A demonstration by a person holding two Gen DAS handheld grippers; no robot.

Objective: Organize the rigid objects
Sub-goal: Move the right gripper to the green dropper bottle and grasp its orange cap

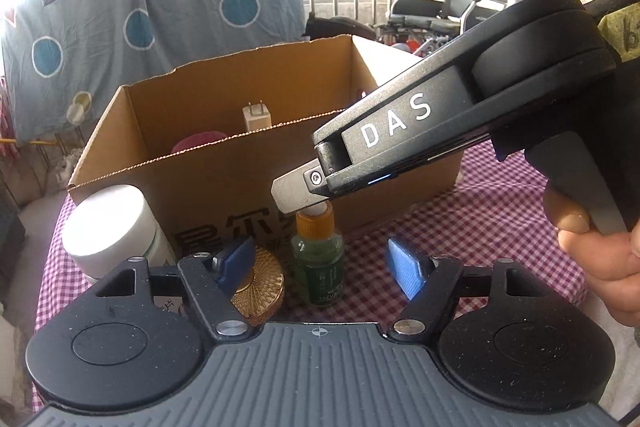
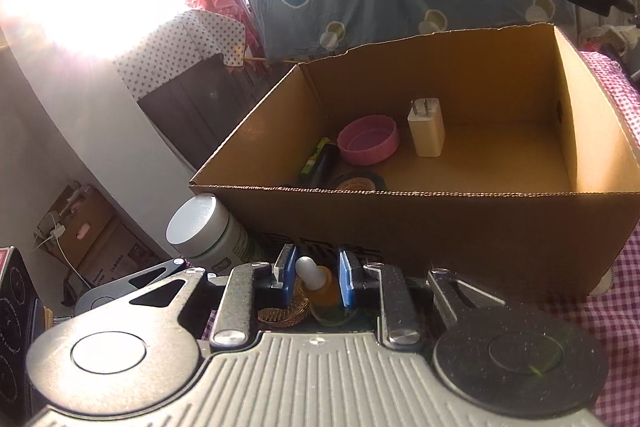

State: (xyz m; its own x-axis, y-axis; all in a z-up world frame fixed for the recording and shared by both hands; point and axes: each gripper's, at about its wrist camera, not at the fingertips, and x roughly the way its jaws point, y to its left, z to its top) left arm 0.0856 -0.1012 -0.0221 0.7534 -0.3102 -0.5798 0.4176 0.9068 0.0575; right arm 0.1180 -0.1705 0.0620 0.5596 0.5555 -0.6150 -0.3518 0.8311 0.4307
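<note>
A small green dropper bottle (image 1: 319,269) with an orange collar and a white bulb stands on the checked cloth in front of the cardboard box (image 1: 224,167). My right gripper (image 2: 316,281) is shut on the dropper bottle (image 2: 326,301) at its collar; in the left wrist view the right gripper (image 1: 300,193) reaches in from the upper right onto the bottle's top. My left gripper (image 1: 320,265) is open, its blue pads wide on either side of the bottle. A round golden wire piece (image 1: 260,285) lies under its left pad.
A white jar (image 1: 112,227) stands left of the bottle, against the box. The cardboard box (image 2: 440,223) holds a white charger plug (image 2: 426,131), a pink lid (image 2: 368,141) and dark tubes. A hand (image 1: 600,267) holds the right gripper. The table's edge drops off at the left.
</note>
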